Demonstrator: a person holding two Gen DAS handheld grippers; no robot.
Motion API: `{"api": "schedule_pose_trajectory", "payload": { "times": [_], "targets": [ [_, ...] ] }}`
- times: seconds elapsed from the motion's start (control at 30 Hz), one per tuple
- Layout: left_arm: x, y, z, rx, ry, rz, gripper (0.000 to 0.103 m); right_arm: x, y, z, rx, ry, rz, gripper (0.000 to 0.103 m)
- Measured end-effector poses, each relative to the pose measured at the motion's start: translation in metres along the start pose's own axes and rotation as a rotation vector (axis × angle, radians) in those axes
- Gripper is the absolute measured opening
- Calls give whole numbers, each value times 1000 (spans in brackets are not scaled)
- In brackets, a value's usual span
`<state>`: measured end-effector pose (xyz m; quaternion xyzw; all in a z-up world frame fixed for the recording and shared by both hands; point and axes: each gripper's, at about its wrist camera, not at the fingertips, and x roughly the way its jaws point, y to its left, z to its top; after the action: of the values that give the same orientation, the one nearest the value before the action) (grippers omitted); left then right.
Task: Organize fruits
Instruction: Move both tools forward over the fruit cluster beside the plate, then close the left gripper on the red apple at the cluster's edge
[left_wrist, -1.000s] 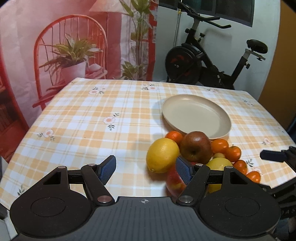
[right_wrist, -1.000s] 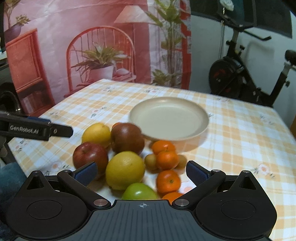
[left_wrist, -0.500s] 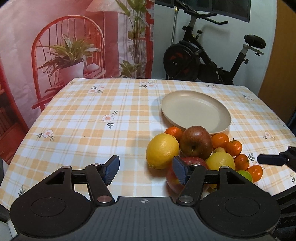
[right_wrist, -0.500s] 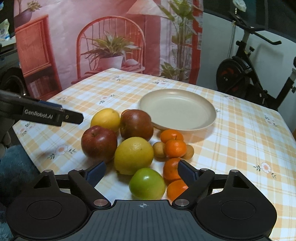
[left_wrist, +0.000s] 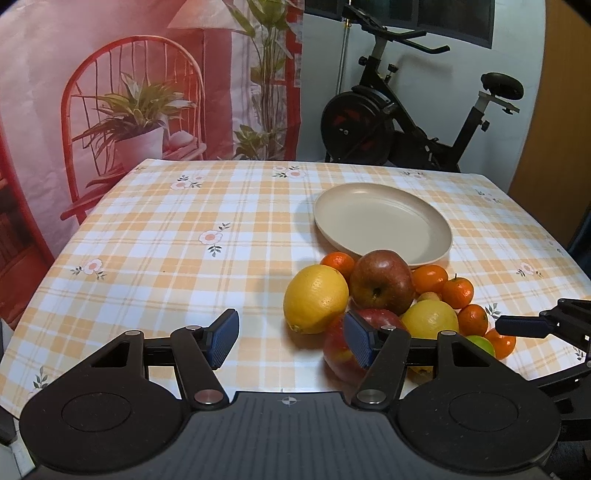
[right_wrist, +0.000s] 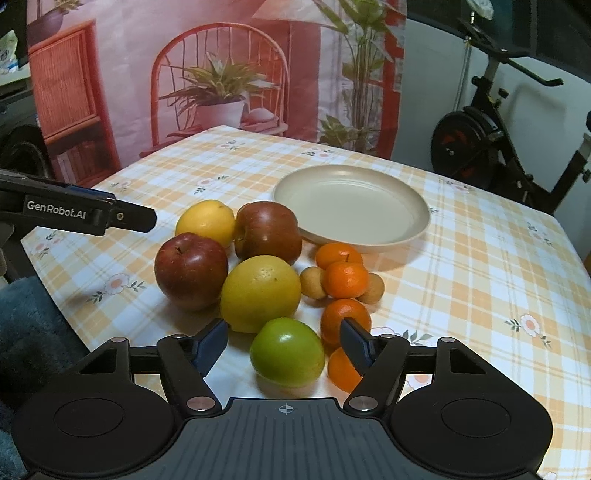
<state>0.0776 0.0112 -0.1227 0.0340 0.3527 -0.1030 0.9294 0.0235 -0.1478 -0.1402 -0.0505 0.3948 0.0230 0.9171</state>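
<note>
Item: green apple (right_wrist: 287, 352), nearest fruit of the pile on the bench (right_wrist: 480, 258), in front of the empty plate (right_wrist: 351, 206). Lies straight ahead between the right gripper (right_wrist: 282, 345) fingers, which are closing with gaps still showing on both sides. Left gripper (left_wrist: 291, 341): fingers apart, nothing between, aimed left of the lemon (left_wrist: 316, 299). Right hand is nearer.
</note>
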Motion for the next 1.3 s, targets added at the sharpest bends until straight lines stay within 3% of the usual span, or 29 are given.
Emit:
{"api": "schedule_pose_trajectory", "payload": {
  "times": [0.27, 0.43, 0.63, 0.8, 0.93, 1.0, 1.3],
  "targets": [
    [3, 5, 1, -14, 10, -27, 57, 0, 3, 2, -1, -17, 17, 63],
    [1, 35, 22, -96, -13, -120, 53, 2, 17, 12, -62, -42, 50, 63],
    [-7, 44, 39, 7, -44, -159, 52, 7, 35, 22, -129, -35, 90, 61],
    [1, 35, 28, 64, 19, -248, 46, 11, 41, 31, -156, -31, 93, 60],
    [16, 38, 21, 13, 41, -282, 43, 17, 49, 39, -213, -36, 125, 60],
    [24, 40, 19, -19, 57, -306, 36, 21, 54, 43, -247, -30, 138, 60],
    [38, 47, 12, -96, 110, -364, 36, 43, 62, 50, -297, 9, 143, 59]
  ]
}}
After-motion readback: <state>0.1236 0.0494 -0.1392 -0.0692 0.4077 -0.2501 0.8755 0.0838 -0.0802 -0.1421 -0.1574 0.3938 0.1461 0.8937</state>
